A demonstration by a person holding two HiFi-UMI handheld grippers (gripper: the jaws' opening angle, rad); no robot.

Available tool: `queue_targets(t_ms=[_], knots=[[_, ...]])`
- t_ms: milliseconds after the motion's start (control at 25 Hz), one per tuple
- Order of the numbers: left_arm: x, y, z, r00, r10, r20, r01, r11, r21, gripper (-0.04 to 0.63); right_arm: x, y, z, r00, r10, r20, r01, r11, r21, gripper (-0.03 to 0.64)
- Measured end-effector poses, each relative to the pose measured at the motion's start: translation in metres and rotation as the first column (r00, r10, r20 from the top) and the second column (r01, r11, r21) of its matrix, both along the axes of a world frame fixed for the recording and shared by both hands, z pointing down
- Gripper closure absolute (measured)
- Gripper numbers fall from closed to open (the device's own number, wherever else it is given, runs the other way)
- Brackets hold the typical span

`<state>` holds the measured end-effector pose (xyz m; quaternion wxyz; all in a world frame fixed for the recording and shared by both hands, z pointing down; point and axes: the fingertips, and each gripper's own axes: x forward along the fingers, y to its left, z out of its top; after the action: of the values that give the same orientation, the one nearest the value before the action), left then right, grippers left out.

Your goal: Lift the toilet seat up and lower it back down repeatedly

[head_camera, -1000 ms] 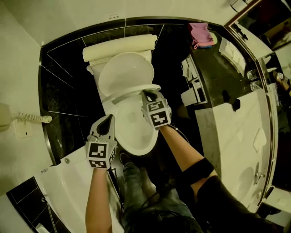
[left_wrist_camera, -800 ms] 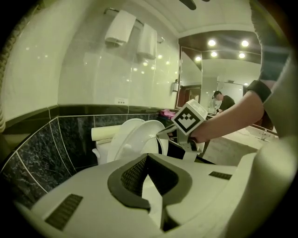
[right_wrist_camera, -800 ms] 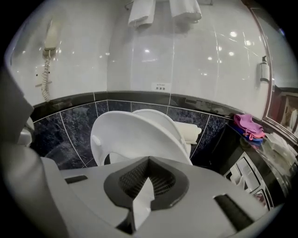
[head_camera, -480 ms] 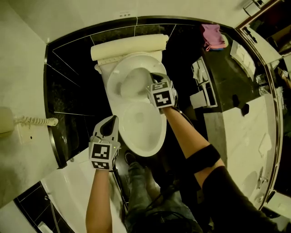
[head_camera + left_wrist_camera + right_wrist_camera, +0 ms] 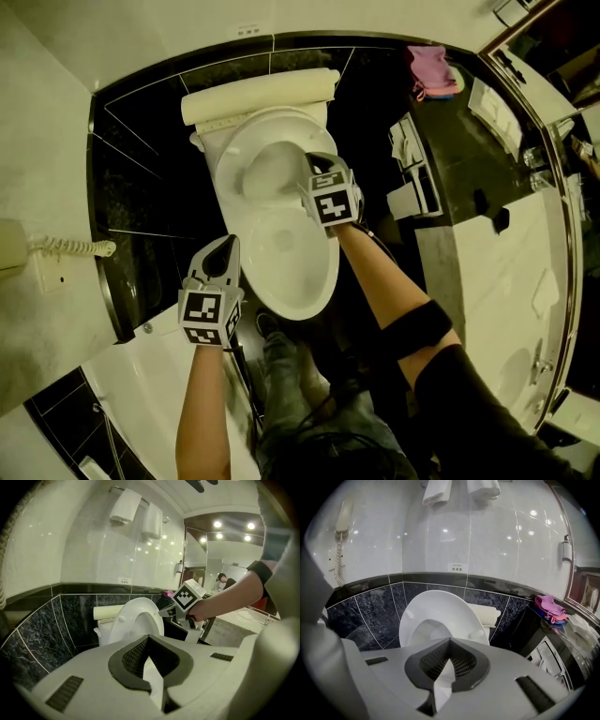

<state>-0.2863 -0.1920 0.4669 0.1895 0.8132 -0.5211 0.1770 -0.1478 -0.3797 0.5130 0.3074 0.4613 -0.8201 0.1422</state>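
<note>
Porcelain fills the middle of the head view: the toilet seat (image 5: 234, 155) stands raised, tipped back toward the cistern (image 5: 258, 94), and the bowl (image 5: 286, 272) below it lies uncovered. In the right gripper view the ring shows its underside with two small bumpers, so it is up near the end of its swing and not lying flat.

The right gripper (image 5: 319, 167) is reached forward over the bowl to the right rim of the raised seat. Its jaws are drawn together with nothing between them. That fits the work: a hinged seat needs no pinch, only a nudge from closed tips, and it can be pushed up or tipped back down from the rim. The seat sits just ahead of and above these jaws, not between them. From the left gripper view the tips look to be at the rim's edge, but whether they actually touch it cannot be told.

The left gripper (image 5: 225, 244) hangs back beside the front left of the bowl, well apart from the seat. Its jaws are fully closed and empty. It appears to be held clear so that the seat can swing freely while the other hand does the moving. Seen along its jaws, the seat lies further ahead and slightly to the left.

Judging by the upright seat, the lowering half of a cycle is what the task calls for next. The likely risk is the seat dropping hard once it passes its balance point.
</note>
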Motion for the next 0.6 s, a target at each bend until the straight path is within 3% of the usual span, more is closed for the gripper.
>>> queue_targets(t_ms=[320, 600], knots=[[0.017, 0.010, -0.030, 0.999, -0.035, 0.002, 0.035, 0.999, 0.007, 0.593, 0.006, 0.034, -0.050, 0.996, -0.054, 0.069, 0.052, 0.998, 0.040, 0.600], [0.047, 0.053, -0.087, 0.996, -0.095, -0.002, 0.095, 0.995, 0.008, 0.593, 0.029, 0.105, -0.123, 0.976, -0.150, 0.158, 0.135, 0.986, 0.098, 0.600]])
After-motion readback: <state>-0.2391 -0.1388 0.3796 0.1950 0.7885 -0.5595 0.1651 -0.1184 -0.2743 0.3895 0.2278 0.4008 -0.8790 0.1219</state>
